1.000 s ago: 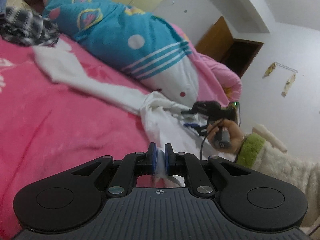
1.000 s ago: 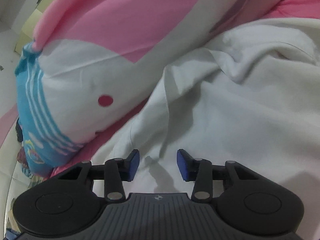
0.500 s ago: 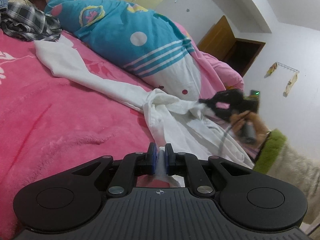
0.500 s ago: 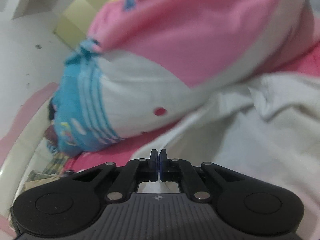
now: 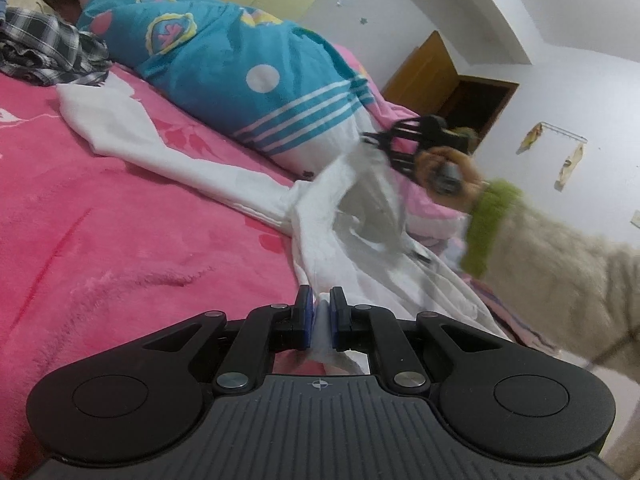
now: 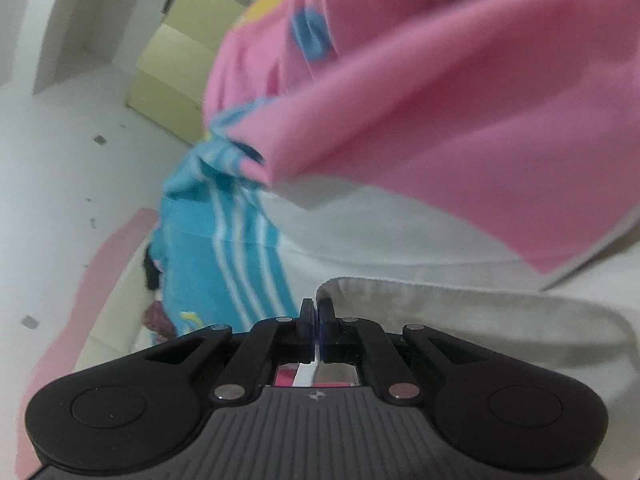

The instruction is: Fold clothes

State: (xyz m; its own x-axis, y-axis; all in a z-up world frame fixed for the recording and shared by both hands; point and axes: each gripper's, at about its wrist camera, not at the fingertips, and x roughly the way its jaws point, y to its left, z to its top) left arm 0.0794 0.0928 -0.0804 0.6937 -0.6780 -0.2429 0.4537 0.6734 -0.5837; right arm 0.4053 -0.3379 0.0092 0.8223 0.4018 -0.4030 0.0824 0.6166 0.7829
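A white long-sleeved garment (image 5: 172, 160) lies on the pink bed cover (image 5: 100, 248), one sleeve stretched to the far left. My left gripper (image 5: 320, 310) is shut on the garment's near edge. My right gripper (image 5: 370, 140) shows in the left wrist view, shut on another part of the white cloth and holding it up above the bed. In the right wrist view my right gripper (image 6: 317, 312) is shut on the white cloth (image 6: 460, 320), whose hem runs off to the right.
A rolled blue, white and pink quilt (image 5: 240, 64) lies along the back of the bed, close behind the garment; it also fills the right wrist view (image 6: 440, 120). A checked cloth (image 5: 44, 52) lies at far left. A brown door (image 5: 424, 72) and white wall stand behind.
My right gripper closed on the white cloth and has lifted it up off the bed. My left gripper has stayed shut on the near edge.
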